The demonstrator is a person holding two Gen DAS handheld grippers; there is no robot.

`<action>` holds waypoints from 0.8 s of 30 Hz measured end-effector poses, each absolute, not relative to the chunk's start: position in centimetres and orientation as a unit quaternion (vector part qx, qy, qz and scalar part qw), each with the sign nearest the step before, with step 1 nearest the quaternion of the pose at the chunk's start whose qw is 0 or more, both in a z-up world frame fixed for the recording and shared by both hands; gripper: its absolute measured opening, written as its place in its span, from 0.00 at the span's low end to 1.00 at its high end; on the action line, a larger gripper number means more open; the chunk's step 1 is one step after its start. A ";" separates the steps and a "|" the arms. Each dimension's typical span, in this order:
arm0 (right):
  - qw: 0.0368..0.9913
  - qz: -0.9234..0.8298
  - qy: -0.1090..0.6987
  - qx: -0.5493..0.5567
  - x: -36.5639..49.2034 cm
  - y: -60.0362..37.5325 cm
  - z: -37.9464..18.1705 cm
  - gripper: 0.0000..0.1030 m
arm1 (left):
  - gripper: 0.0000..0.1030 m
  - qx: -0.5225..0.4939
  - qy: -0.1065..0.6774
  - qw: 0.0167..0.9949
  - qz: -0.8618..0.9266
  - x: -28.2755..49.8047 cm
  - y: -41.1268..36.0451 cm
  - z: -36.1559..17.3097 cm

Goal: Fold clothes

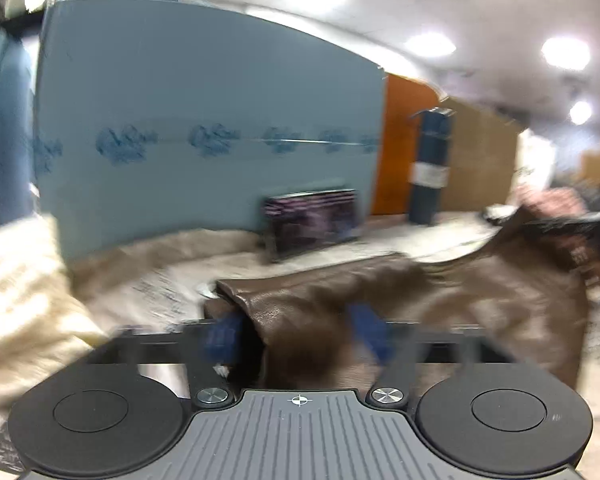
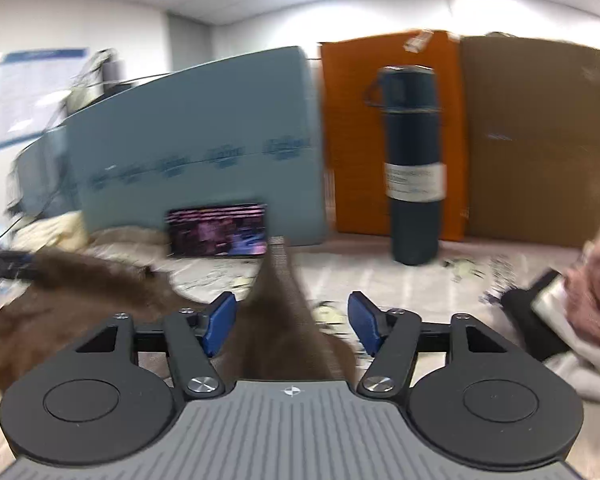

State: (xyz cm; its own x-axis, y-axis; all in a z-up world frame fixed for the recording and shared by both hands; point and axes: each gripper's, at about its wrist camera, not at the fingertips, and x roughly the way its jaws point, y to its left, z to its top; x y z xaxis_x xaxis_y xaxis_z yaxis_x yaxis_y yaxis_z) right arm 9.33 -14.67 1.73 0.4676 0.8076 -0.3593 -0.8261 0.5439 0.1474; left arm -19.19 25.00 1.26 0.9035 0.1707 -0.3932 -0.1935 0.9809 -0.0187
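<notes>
A brown, leather-like garment (image 1: pixel 480 292) lies spread over the table, blurred by motion. My left gripper (image 1: pixel 294 332) stands with its blue pads (image 1: pixel 220 336) apart. A bunched fold of the garment sits between them, and a dark gap shows beside the left pad. In the right wrist view a narrow peak of the same brown garment (image 2: pixel 274 332) rises between the blue pads (image 2: pixel 366 320) of my right gripper (image 2: pixel 292 320). That gripper is open, and neither pad touches the cloth. More of the garment trails off to the left (image 2: pixel 80 296).
A dark blue flask (image 2: pixel 414 160) stands upright at the back, before orange (image 2: pixel 352 140) and brown (image 2: pixel 540 140) boards. A lit tablet (image 2: pixel 218 234) leans on a blue foam board (image 1: pixel 200 120). Cream cloth (image 1: pixel 16 300) lies at the left, pink knitwear (image 2: pixel 596 280) at the right.
</notes>
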 end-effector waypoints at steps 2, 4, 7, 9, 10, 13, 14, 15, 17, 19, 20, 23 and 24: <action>0.870 0.447 0.206 -0.022 9.9 -14.7 1.5 0.61 | 0.13 -0.012 0.200 0.972 0.120 -18.6 24.6 1.1; 0.881 0.420 0.217 -0.021 10.3 -14.7 1.3 0.61 | 0.13 0.001 0.206 0.969 0.137 -18.0 24.3 1.0; 0.891 0.387 0.239 -0.022 11.0 -14.6 0.6 0.62 | 0.19 0.023 0.234 0.959 0.158 -16.9 24.0 0.5; 0.894 0.368 0.253 -0.041 11.3 -14.1 -0.1 0.62 | 0.20 0.036 0.241 0.955 0.167 -16.8 23.8 0.4; 0.894 0.361 0.259 -0.052 11.4 -13.7 -0.3 0.62 | 0.25 0.040 0.240 0.954 0.173 -16.8 23.7 0.4; 0.905 0.339 0.249 -0.054 11.0 -13.9 0.1 0.65 | 0.50 0.029 0.227 0.951 0.208 -17.2 23.7 0.9; 0.911 0.332 0.240 -0.049 10.7 -14.2 0.5 0.66 | 0.55 0.020 0.219 0.950 0.222 -17.6 23.6 1.3; 0.916 0.324 0.231 -0.043 10.4 -14.5 0.9 0.70 | 0.64 0.013 0.206 0.950 0.233 -18.1 23.2 1.9; 0.924 0.311 0.223 0.000 9.0 -16.2 2.3 0.79 | 0.74 0.006 0.178 0.952 0.248 -19.3 22.1 3.2; 0.929 0.298 0.216 0.046 7.4 -17.9 3.7 0.85 | 0.92 0.005 0.158 0.953 0.259 -20.4 20.6 4.2; 0.926 0.297 0.222 0.067 6.5 -18.8 3.9 0.86 | 0.94 0.006 0.153 0.954 0.260 -20.9 19.8 4.6; 0.912 0.300 0.253 0.124 3.6 -21.2 4.0 0.95 | 0.95 0.003 0.155 0.957 0.244 -22.0 17.5 4.4; 0.904 0.302 0.269 0.138 2.7 -21.9 3.8 0.96 | 0.95 -0.003 0.161 0.958 0.238 -22.3 17.0 4.2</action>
State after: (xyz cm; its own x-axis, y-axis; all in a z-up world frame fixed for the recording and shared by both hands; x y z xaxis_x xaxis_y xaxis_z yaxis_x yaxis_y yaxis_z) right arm 2.70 -21.89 3.84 0.6732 0.6200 -0.4029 -0.4712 0.7796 0.4125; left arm -22.34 17.04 4.16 0.8352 0.4549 -0.3090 -0.4569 0.8867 0.0705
